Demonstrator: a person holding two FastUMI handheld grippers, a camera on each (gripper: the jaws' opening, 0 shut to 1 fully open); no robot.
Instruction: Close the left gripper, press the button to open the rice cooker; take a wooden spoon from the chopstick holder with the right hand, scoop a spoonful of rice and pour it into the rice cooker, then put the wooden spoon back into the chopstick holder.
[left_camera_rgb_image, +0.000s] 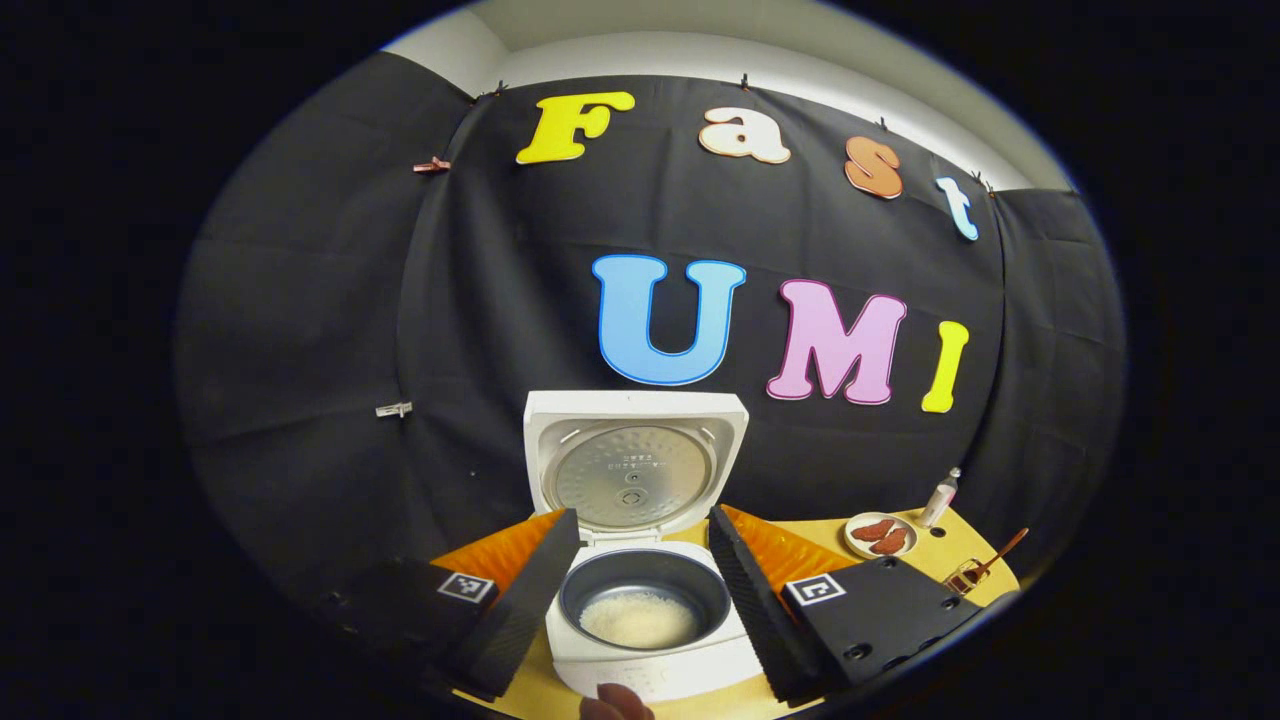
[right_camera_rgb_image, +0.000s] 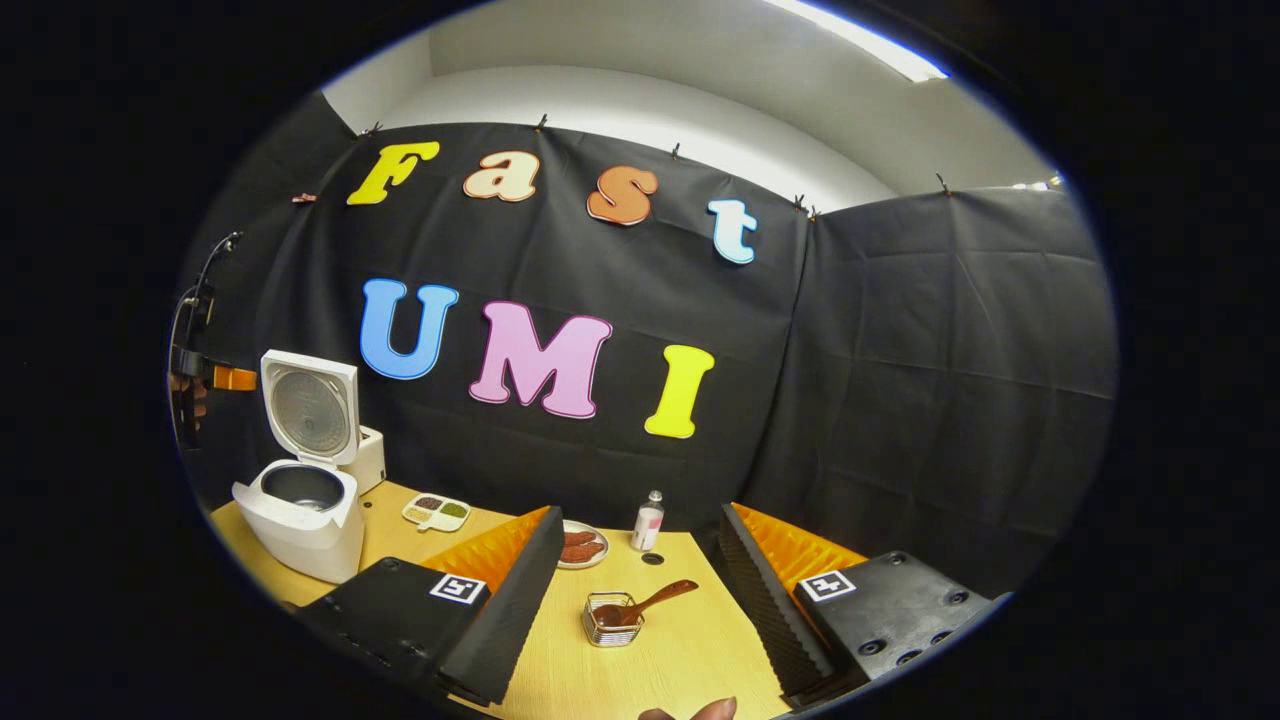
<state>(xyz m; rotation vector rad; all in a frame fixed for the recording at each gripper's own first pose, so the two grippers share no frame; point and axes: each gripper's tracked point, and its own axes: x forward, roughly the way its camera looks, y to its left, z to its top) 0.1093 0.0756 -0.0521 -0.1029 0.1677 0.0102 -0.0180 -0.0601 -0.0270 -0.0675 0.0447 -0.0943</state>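
Rice cooker (left_camera_rgb_image: 640, 600) lid up, rice inside; both tools spread apart, empty.
Next: right tool (right_camera_rgb_image: 640, 610) to wooden spoon (right_camera_rgb_image: 645, 603) in chopstick holder (right_camera_rgb_image: 610, 625), worktop (right_camera_rgb_image: 690, 660) front edge.

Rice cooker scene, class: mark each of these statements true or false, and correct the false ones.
1. The rice cooker has its lid raised. True.
2. The inner pot is bare. False: white rice lies in its bottom.
3. The wooden spoon is clamped in the right gripper. False: it leans in the wire holder on the table, and the gripper's fingers stand apart with nothing between them.
4. A plate of reddish-brown pieces sits near a small bottle. True.
5. The left gripper is shut. False: its fingers stand apart, either side of the cooker.
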